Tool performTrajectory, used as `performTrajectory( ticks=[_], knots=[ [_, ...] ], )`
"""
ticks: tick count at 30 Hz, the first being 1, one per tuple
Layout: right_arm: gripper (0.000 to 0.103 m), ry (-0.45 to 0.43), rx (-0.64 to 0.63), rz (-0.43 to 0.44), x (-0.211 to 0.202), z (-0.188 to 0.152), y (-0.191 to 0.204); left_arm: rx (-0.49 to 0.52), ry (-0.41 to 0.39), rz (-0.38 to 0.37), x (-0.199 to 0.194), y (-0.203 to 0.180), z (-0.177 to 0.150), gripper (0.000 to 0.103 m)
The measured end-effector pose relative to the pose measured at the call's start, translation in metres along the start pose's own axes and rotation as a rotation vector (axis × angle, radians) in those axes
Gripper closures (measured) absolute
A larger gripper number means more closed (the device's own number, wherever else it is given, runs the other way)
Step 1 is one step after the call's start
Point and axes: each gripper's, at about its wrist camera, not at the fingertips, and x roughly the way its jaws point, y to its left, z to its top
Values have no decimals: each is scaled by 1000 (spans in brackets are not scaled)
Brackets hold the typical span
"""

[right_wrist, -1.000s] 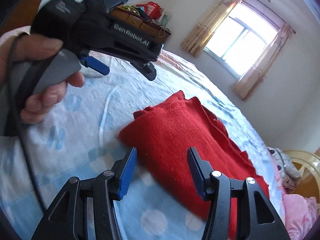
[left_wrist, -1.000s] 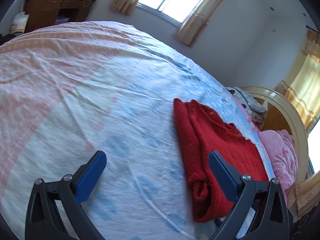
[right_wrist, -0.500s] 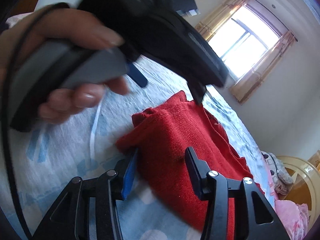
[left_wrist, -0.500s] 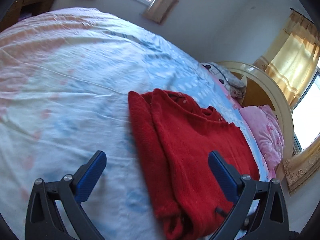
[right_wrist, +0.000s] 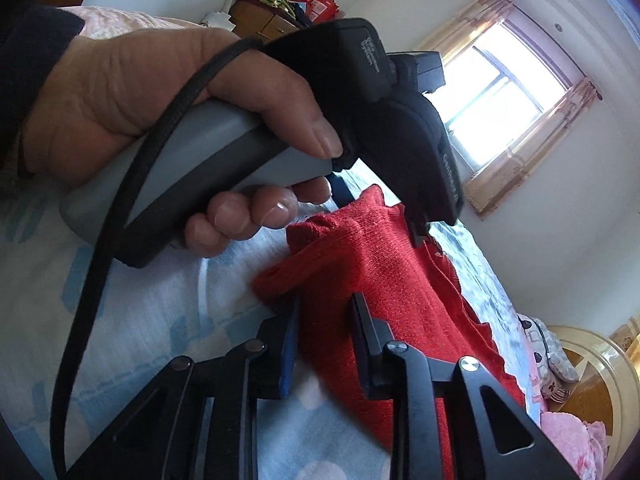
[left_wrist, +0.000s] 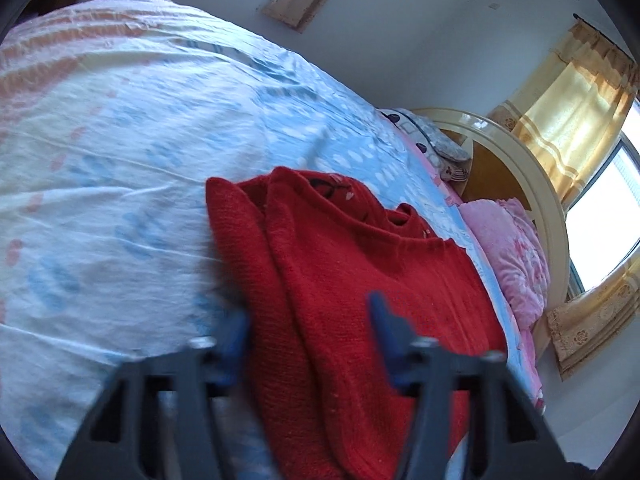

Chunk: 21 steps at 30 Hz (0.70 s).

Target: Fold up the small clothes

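A folded red knit sweater (left_wrist: 360,272) lies on the pale blue and pink bedsheet (left_wrist: 120,140). My left gripper (left_wrist: 310,328) straddles its near edge; the jaws are closing, with red knit filling the gap between the blue pads. In the right wrist view a hand (right_wrist: 132,92) holds that left gripper (right_wrist: 378,216) over the sweater's (right_wrist: 400,300) far corner, where the fabric stands up in a peak. My right gripper (right_wrist: 326,332) is at the sweater's near corner. Its jaws are closing too, and they pinch a bunched fold of the knit.
A pink quilt (left_wrist: 516,248), a patterned cushion (left_wrist: 440,140) and a cream headboard (left_wrist: 532,184) lie past the sweater at the bed's head. A black cable (right_wrist: 100,260) hangs from the left gripper's handle. A wooden cabinet (right_wrist: 260,20) stands by the far wall.
My left gripper swung from the bare sheet over the sweater, and its wide jaws narrowed around the knit. The right jaws narrowed onto the sweater's corner, which bunched up.
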Motion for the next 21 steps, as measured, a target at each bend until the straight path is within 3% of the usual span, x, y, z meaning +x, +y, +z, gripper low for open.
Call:
performTrajectory(
  ticks=[1,3,5,11,15,21],
  knots=[
    [92,-1,5,5,0,0,-1,-24,-2,-27,-1,5,0,81],
    [95,1,37,31,-3,0,-8,-71,-15,-69,-5,14,1,86],
    [96,-5,75,50,-8,1,-15,-105,-17,-92,-6,19,1,87],
    [96,-12,218,108,-16,-8,-45,-106,-11,-46,-8,8,1,88],
    [96,-23,298,131,-20,-21,-66,-204,-3,-78,-7,11,2,88],
    [97,-40,437,179,-23,-42,-101,-221,-19,-77,-11,-3,3,88]
  ],
)
